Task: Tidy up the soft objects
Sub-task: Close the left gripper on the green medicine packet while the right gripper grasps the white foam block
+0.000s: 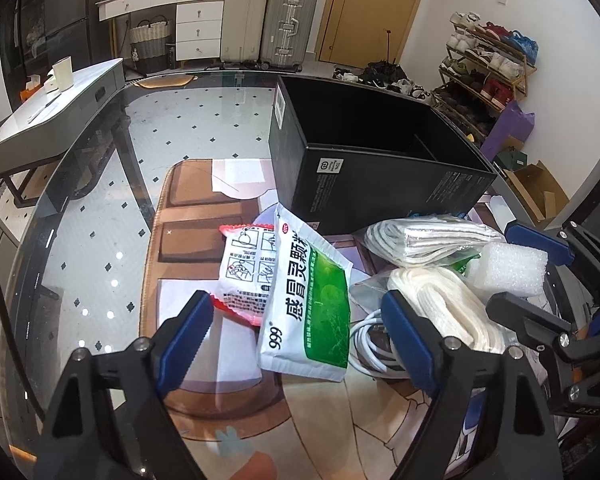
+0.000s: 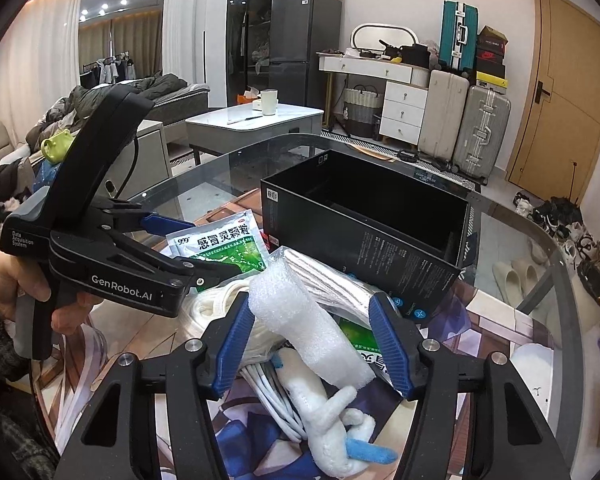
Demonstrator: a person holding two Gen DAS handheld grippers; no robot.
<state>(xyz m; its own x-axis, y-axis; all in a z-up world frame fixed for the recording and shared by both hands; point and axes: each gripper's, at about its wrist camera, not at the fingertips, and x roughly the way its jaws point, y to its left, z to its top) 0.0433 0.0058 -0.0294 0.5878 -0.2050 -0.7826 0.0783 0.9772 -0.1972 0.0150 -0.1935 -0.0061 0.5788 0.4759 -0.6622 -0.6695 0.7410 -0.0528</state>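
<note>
My R gripper point(image 2: 310, 344) open round foam block point(image 2: 300, 320), long axis toward black box point(image 2: 364, 216); L gripper point(image 1: 296, 336) open over 999 sachet point(image 1: 308, 304).

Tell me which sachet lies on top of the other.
The green 999 sachet. It overlaps the red-edged sachet, whose right side it covers; that one shows printed instruction diagrams.
</note>
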